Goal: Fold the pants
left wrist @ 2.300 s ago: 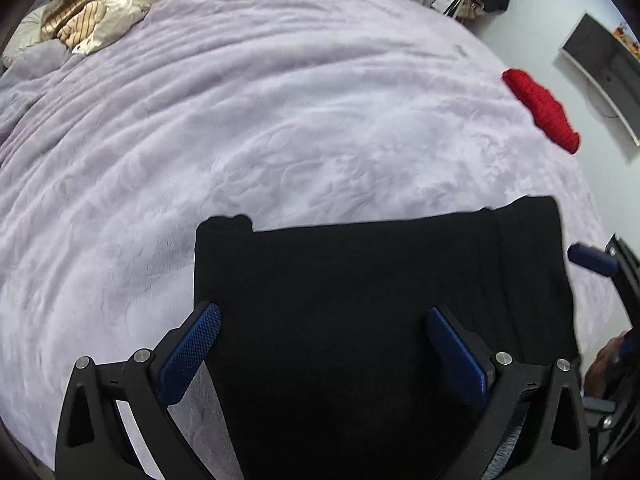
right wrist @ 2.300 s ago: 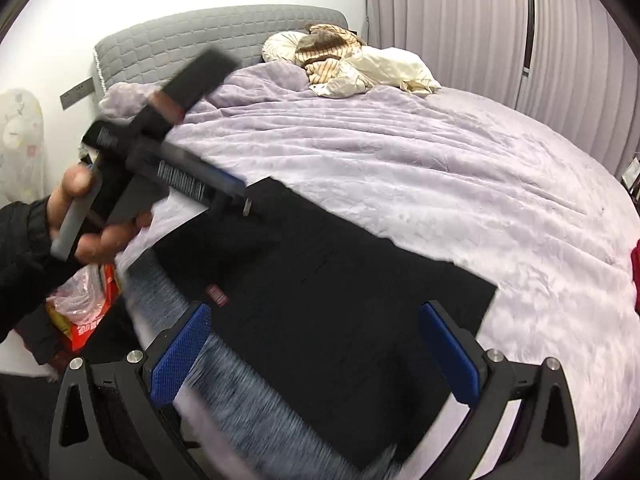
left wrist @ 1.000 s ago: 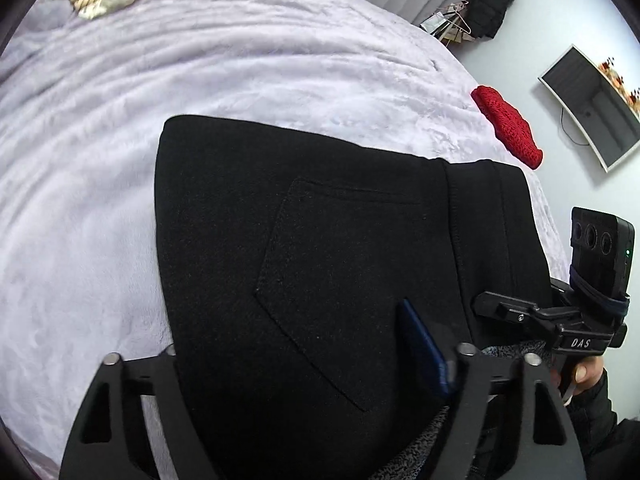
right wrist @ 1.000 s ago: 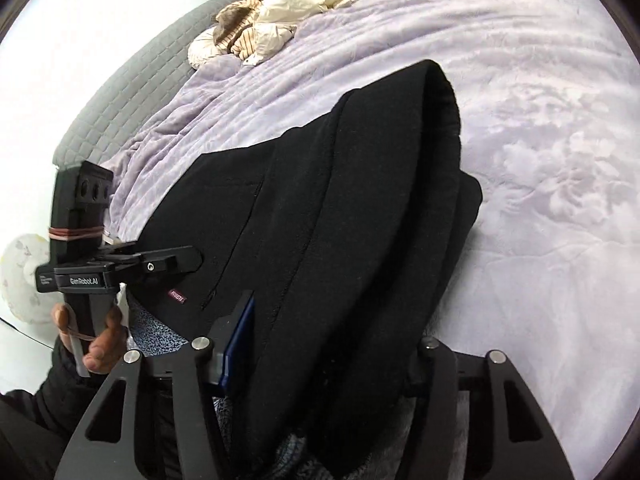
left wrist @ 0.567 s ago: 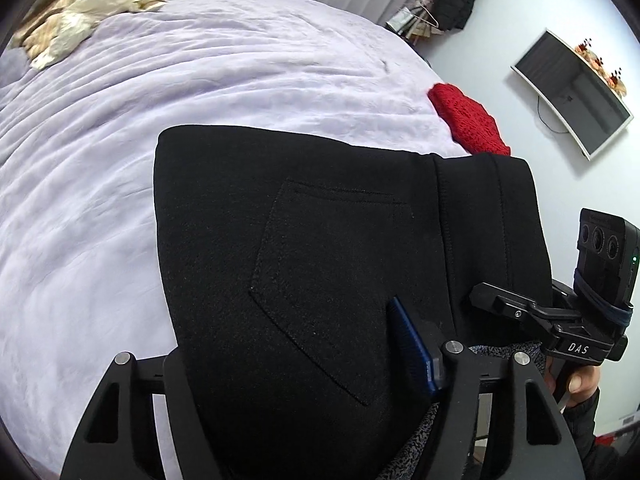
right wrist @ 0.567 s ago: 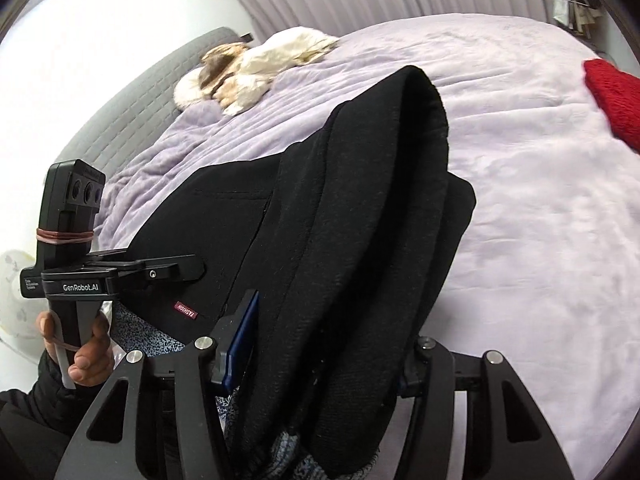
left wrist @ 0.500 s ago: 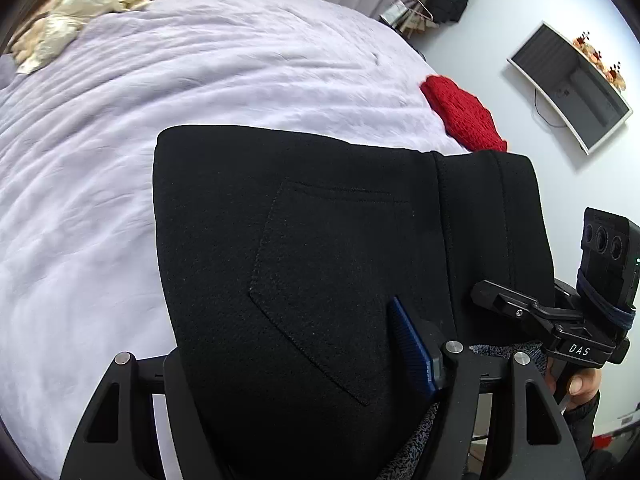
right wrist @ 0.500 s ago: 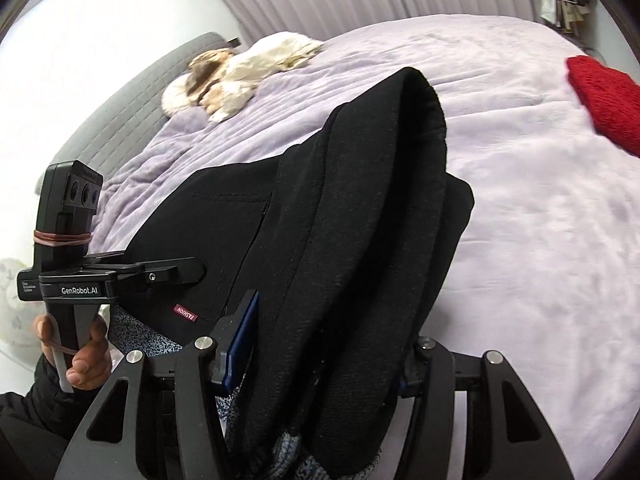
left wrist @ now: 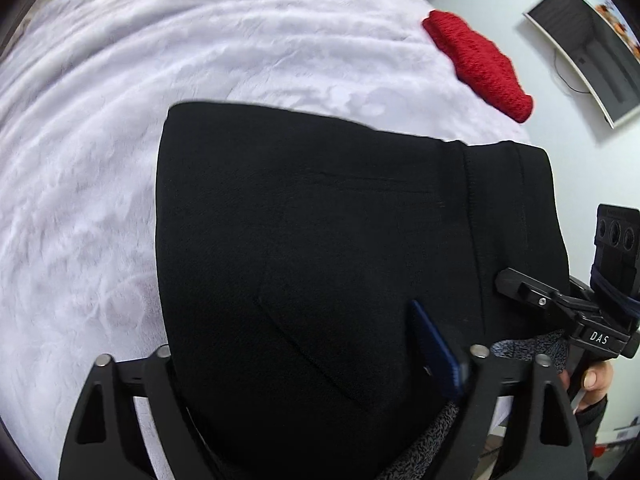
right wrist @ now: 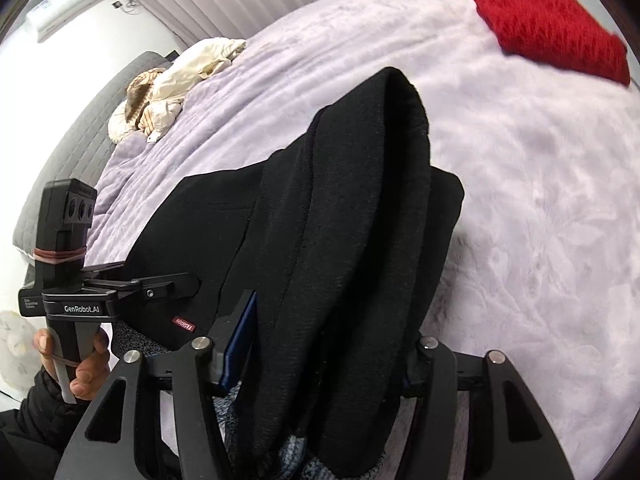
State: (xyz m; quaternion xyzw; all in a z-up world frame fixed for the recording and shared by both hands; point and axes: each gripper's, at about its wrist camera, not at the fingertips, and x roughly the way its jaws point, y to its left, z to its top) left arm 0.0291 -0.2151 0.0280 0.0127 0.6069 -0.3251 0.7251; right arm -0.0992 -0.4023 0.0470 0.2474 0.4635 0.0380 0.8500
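Note:
The folded black pants [left wrist: 320, 220] hang in a thick bundle over the lilac bed cover [left wrist: 100, 140], a back pocket facing up. My left gripper [left wrist: 296, 312] has them between its jaws, which are opening. Its right blue pad [left wrist: 436, 344] shows beside the cloth and its left finger is hidden behind it. In the right wrist view the pants [right wrist: 360, 220] stand as a folded ridge, a red label at their lower edge. My right gripper [right wrist: 328, 308] is shut on that bundle, its jaws starting to open. Each hand-held gripper shows in the other's view.
A red knitted item [left wrist: 476, 64] lies near the bed's far edge, also in the right wrist view [right wrist: 548, 28]. A cream and tan clothes pile [right wrist: 180, 76] sits by the grey headboard [right wrist: 80, 148]. A screen [left wrist: 588, 48] hangs on the wall.
Both hands have carried the pants across the bed towards the red item, which now looks nearer. My left gripper's jaws have spread wider. The right gripper's hold looks the same.

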